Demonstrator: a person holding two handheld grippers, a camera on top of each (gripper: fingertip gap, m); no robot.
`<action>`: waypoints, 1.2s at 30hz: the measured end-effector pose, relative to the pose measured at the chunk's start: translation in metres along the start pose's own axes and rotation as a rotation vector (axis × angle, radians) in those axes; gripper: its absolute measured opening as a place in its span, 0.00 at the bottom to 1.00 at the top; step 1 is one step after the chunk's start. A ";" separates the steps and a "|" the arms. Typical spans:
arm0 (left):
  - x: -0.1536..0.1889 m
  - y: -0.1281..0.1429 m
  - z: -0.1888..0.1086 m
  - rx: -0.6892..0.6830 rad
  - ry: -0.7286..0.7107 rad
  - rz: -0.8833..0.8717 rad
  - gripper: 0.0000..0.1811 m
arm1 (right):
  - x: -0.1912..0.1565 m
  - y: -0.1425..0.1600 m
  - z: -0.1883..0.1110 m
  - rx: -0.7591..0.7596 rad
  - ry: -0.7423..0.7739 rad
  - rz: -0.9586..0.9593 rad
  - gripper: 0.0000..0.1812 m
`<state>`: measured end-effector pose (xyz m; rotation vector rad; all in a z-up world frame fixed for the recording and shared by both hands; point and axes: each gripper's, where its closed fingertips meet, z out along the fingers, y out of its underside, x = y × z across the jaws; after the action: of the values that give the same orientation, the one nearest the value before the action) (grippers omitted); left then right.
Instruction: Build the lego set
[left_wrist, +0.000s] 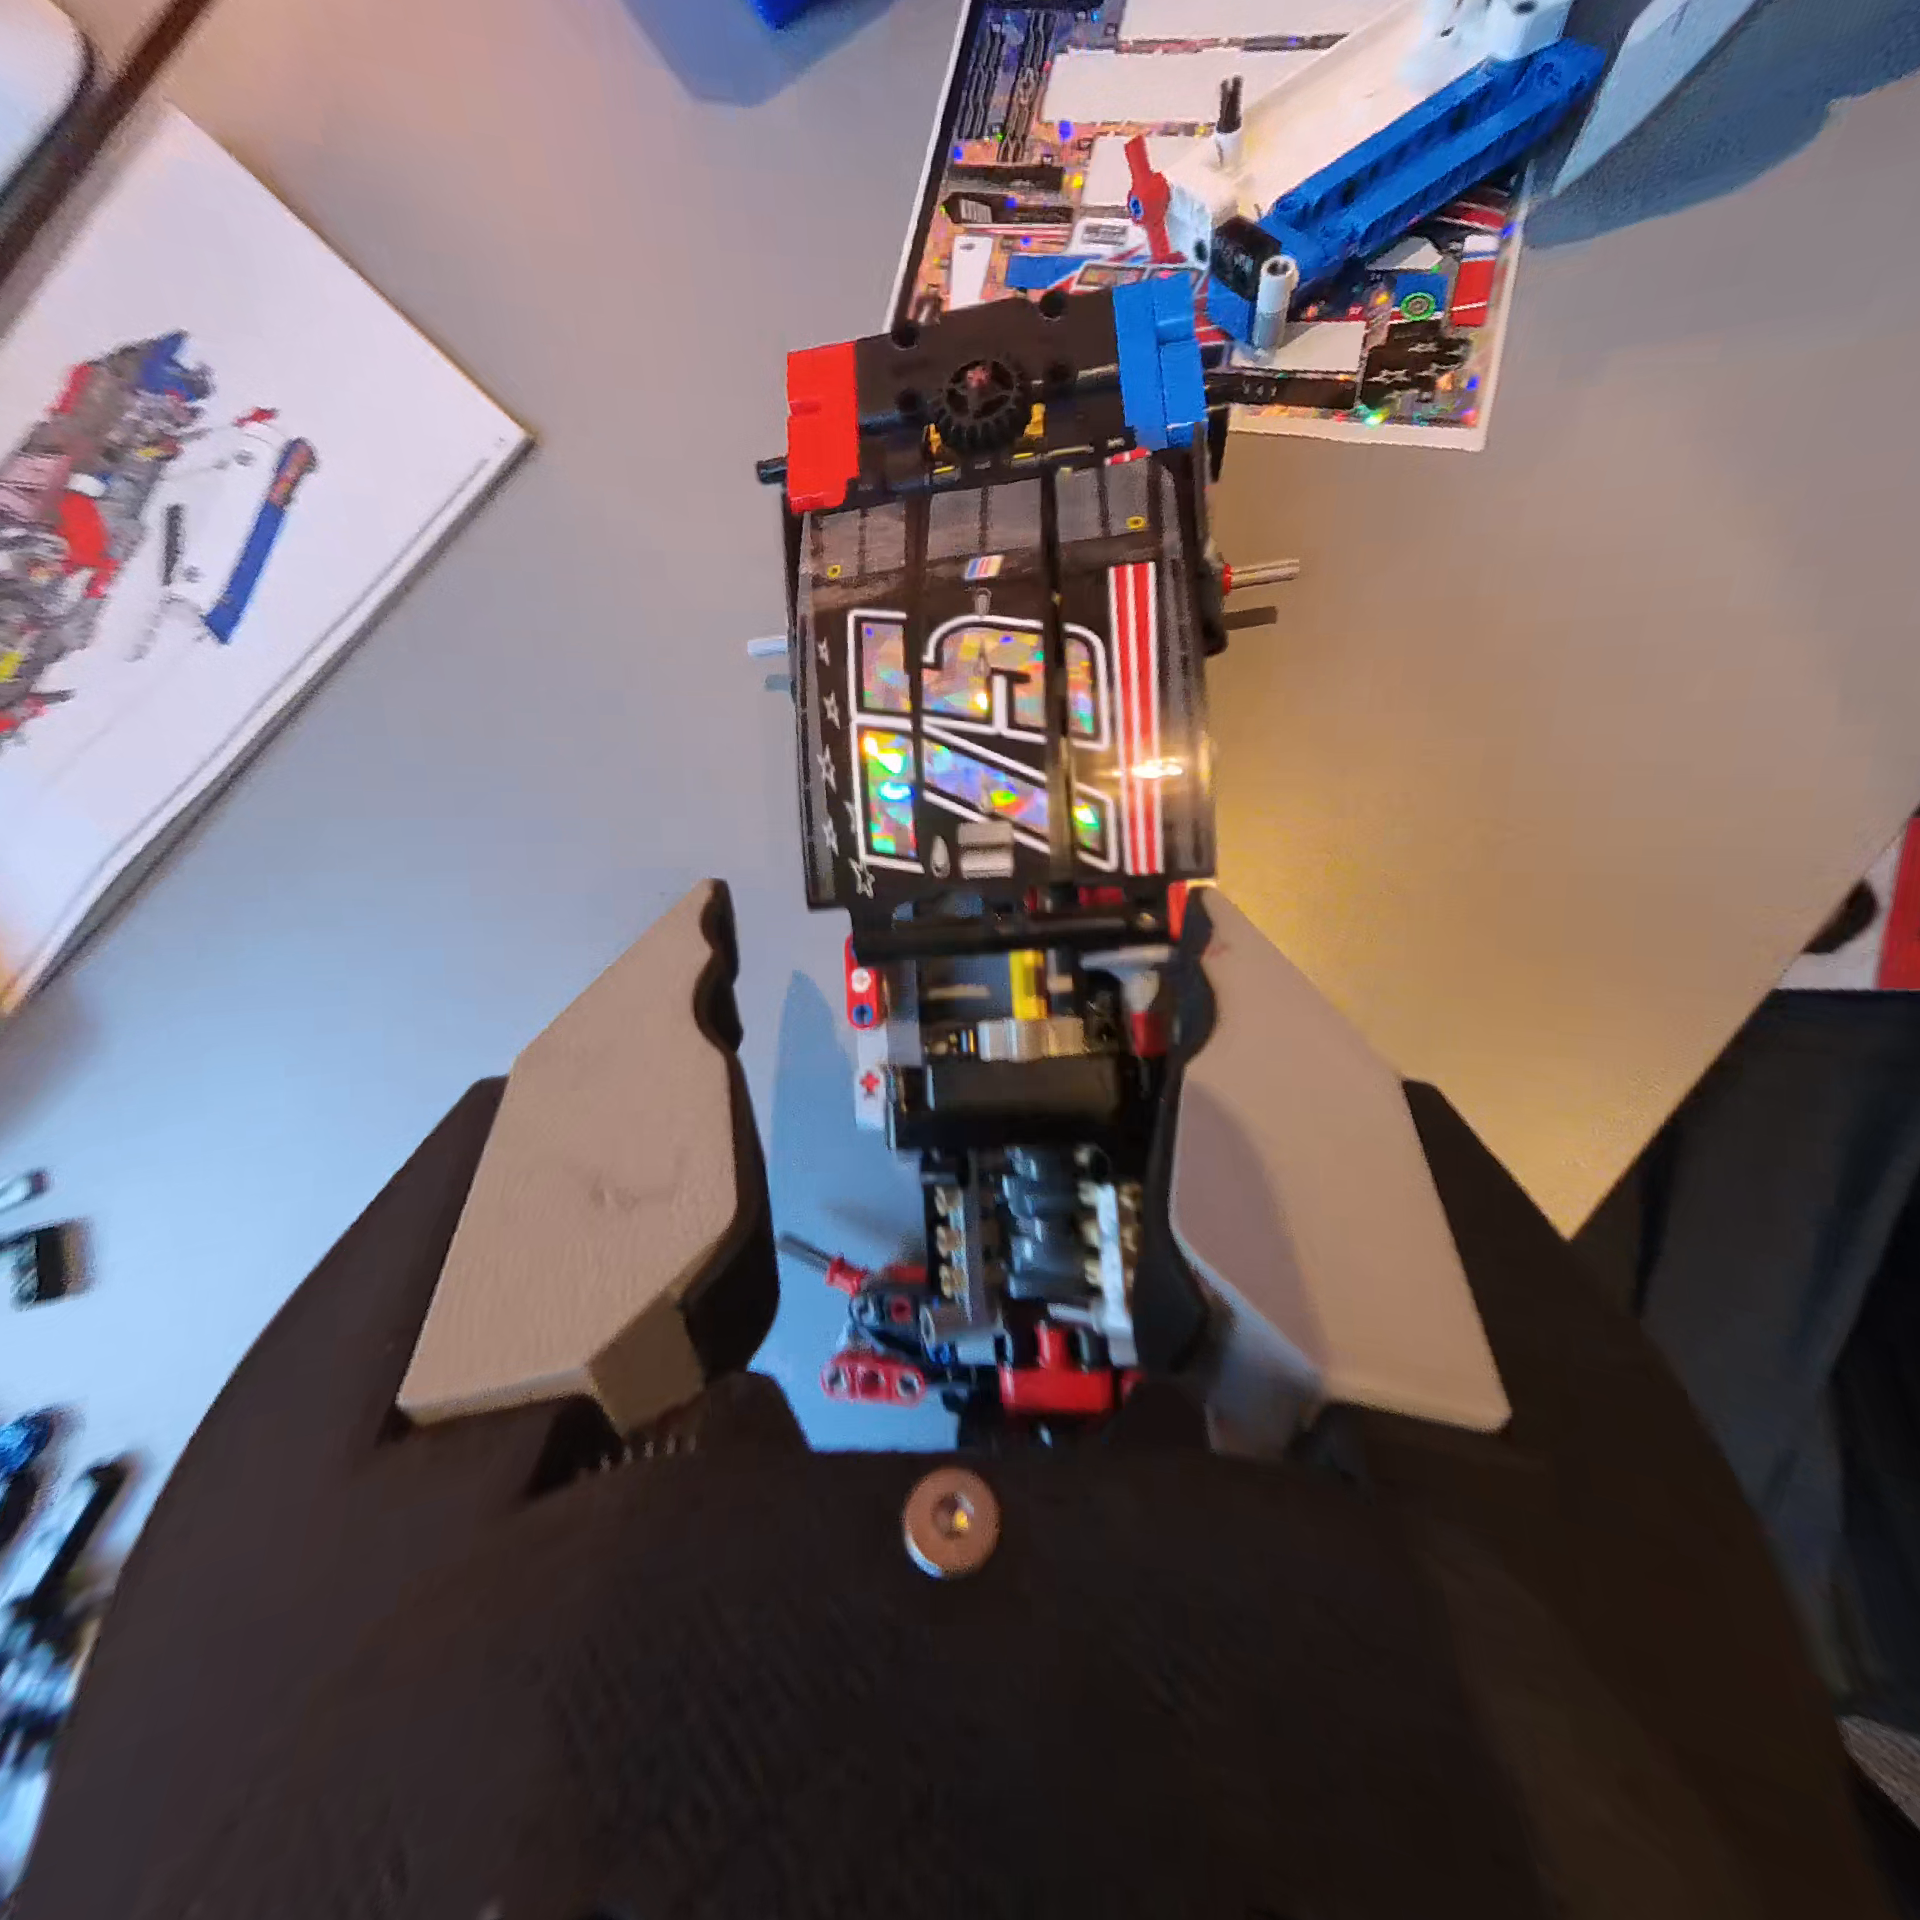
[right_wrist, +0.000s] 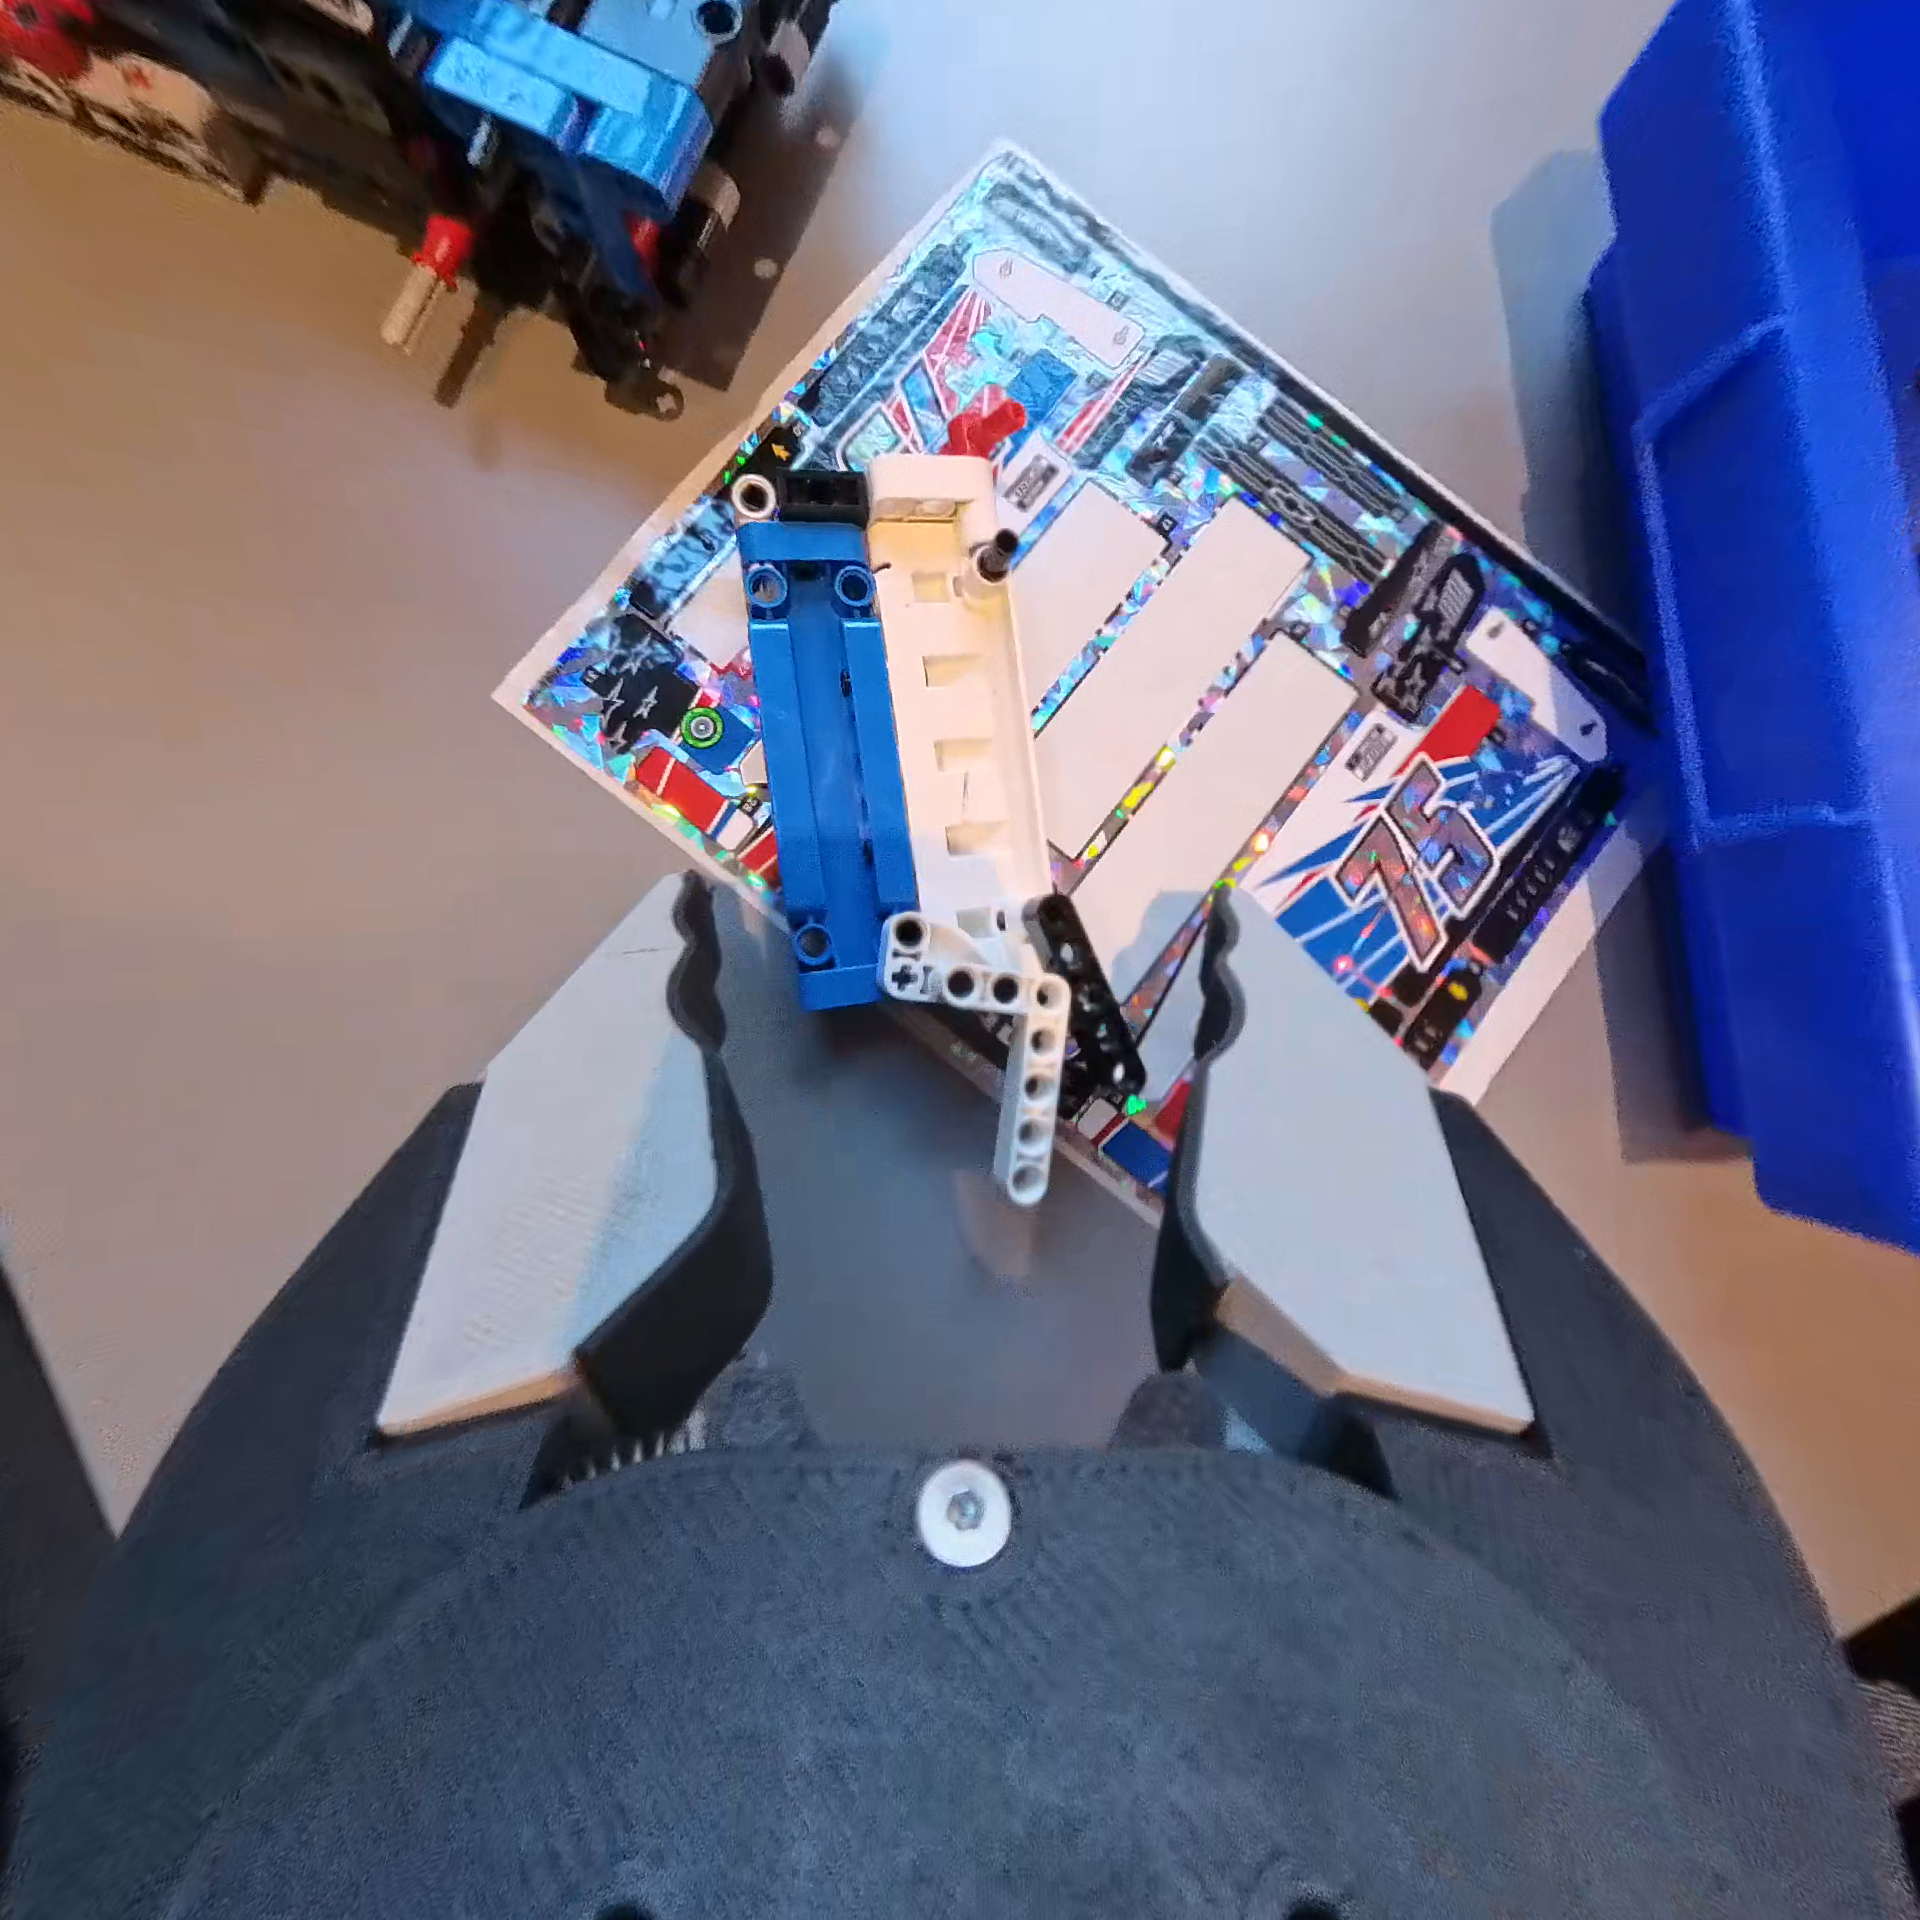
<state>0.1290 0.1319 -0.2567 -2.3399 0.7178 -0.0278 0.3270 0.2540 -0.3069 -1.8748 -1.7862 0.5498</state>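
Closest to the camera, the left gripper (left_wrist: 956, 914) has its two grey fingers spread wide around the near end of the lego car (left_wrist: 1003, 727), with a gap on the left side, so it is not squeezing it. I cannot tell if the right finger touches the car. The car lies on the table (left_wrist: 520, 727), pointing away, with shiny number stickers on its black roof. The right gripper (right_wrist: 951, 925) is open too and holds nothing. Just past its tips lies the blue and white side piece (right_wrist: 894, 727), resting on the sticker sheet (right_wrist: 1195, 675). A white bent beam (right_wrist: 1023, 1081) sticks out from its near end. If the right gripper grabs only that thin beam, the piece could swing or pop apart. The slick sheet could slide under it as well. If the left gripper closes on the small engine parts, they may snap off. The open instruction book (left_wrist: 208, 520) lies far left, and a blue bin (right_wrist: 1787, 623) sits to the right.
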 end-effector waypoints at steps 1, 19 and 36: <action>0.000 -0.001 0.006 0.002 0.048 0.000 0.47 | 0.000 0.002 0.004 -0.025 -0.007 -0.021 0.49; 0.025 -0.064 -0.016 0.293 -0.187 0.623 0.32 | -0.048 -0.040 -0.016 0.049 -0.519 0.204 0.31; 0.112 -0.046 0.043 0.210 0.052 0.615 0.09 | -0.129 -0.046 -0.005 -0.042 -0.946 0.191 0.28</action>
<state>0.2555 0.1294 -0.2802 -1.8445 1.3599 0.1036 0.2850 0.1262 -0.2813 -1.9710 -2.1416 1.6948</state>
